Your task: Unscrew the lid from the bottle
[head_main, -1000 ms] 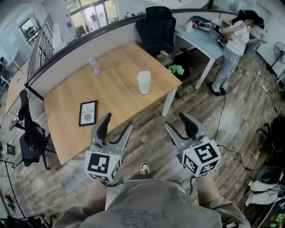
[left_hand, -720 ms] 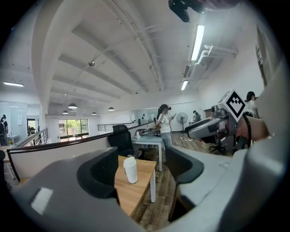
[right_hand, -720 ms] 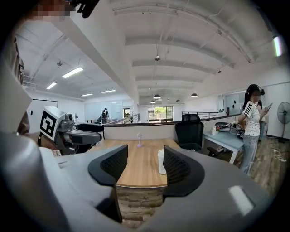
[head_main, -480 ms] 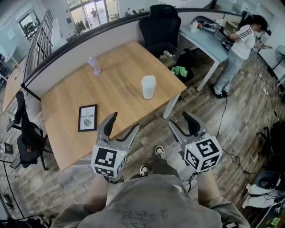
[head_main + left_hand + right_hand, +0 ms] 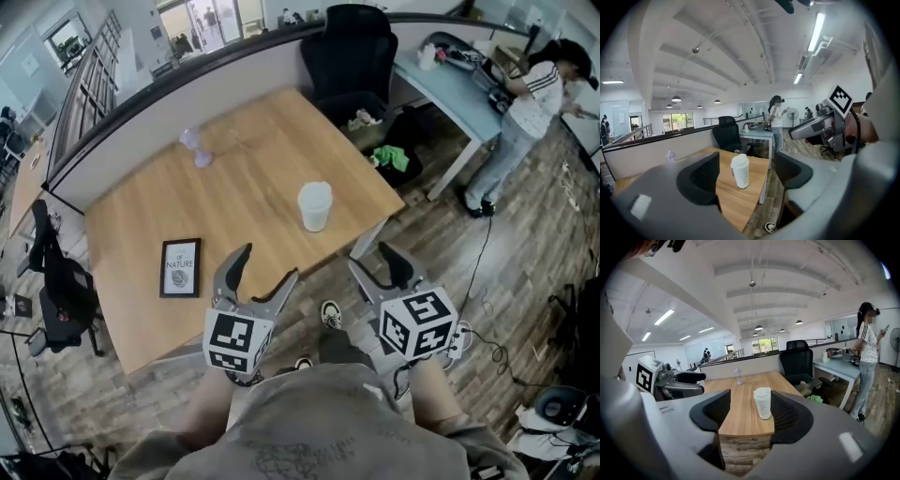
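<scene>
A white bottle with a white lid stands upright near the front right corner of the wooden table. Both grippers hang short of the table's front edge, well away from the bottle. My left gripper has nothing between its jaws, which are opening. My right gripper is also empty, its jaws spreading a little. In the left gripper view the bottle shows far off between the pads of the left gripper. The right gripper view frames the bottle the same way, beyond the right gripper.
A framed picture lies at the table's front left, and a small purple object stands at the back. A black chair sits behind the table, another at its left. A person stands at a blue desk.
The table and bottle have drawn nearer in the head view as both grippers moved toward the table's front edge. The left jaws stand a little wider.
</scene>
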